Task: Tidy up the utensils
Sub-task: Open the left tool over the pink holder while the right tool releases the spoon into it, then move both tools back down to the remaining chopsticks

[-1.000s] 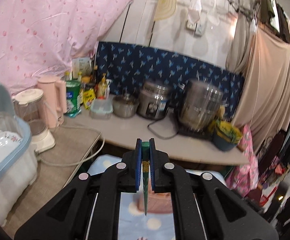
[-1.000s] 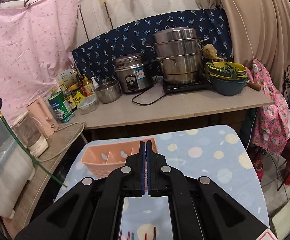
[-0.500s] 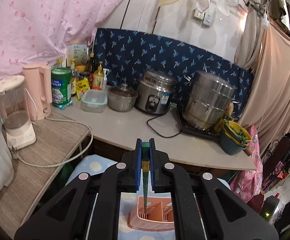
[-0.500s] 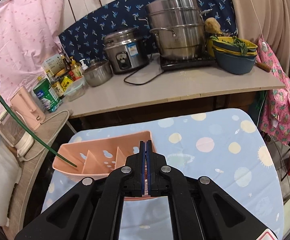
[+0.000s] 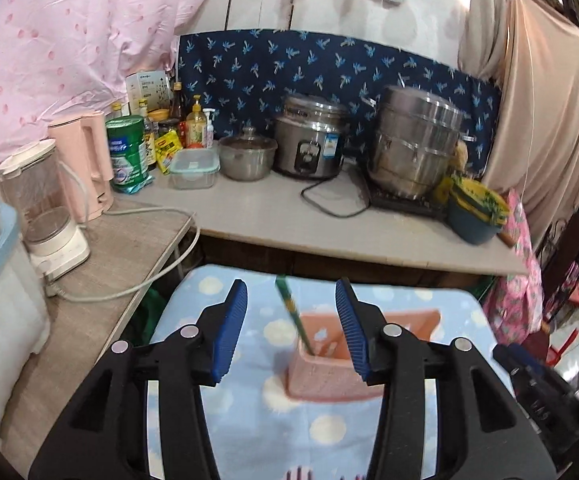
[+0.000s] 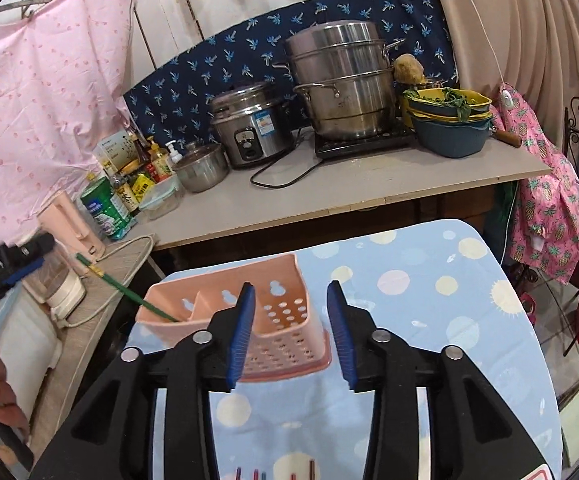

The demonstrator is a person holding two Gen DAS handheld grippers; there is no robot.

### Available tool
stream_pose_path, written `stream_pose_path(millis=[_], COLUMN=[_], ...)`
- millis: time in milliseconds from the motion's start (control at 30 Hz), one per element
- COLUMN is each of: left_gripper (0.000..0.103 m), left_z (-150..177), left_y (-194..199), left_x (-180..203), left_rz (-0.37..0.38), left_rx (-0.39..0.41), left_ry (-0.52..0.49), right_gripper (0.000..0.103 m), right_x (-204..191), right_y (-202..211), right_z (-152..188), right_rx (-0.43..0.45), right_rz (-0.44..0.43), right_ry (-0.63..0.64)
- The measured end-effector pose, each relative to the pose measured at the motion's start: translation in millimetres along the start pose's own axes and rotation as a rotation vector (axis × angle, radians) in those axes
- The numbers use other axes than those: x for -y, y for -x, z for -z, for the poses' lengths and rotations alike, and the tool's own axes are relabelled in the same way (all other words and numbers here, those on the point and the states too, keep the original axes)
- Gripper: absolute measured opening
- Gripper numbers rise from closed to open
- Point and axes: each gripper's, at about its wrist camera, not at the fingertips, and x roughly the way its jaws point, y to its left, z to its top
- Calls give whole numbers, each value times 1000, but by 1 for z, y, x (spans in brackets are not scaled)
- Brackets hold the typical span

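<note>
A green chopstick with a yellow patterned band near its upper end stood tilted between the spread fingers of the left gripper, touching neither, its tip down in the end compartment of a pink perforated plastic utensil holder. The holder sat upright on the dotted blue cloth, just beyond the parted fingers of the right gripper. Several more utensil ends, red and blue, lay below those fingers at the view's bottom edge.

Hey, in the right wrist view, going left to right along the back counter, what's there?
Green can → small lidded pot → rice cooker → big steel steamer → stacked bowls of greens.
</note>
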Motion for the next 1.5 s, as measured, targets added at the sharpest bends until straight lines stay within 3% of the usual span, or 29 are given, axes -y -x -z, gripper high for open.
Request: stream_pose_path(millis=[133, 400, 767, 1033, 1300, 1500], left_gripper=[47, 50, 50, 50, 50, 50], left_z=[33, 128, 228, 270, 298, 308], left_y=[21, 54, 72, 80, 83, 86], left_x=[1, -8, -26, -33, -36, -38], left_rz=[13, -20, -47, -52, -47, -37], left_rx=[-62, -193, -316, -361, -403, -414], left_ry=[-43, -68, -62, -59, -51, -47], right_gripper=[42, 43, 43, 43, 43, 26], right_x=[4, 15, 19, 17, 12, 6], right_y=[33, 85, 111, 112, 104, 98], right_z=[24, 104, 201, 249, 267, 274], right_rx=[-12, -93, -210, -270, -288, -306], right_rz=[1, 23, 103, 121, 116, 114], right_ry=[-6, -5, 68, 94, 112, 132])
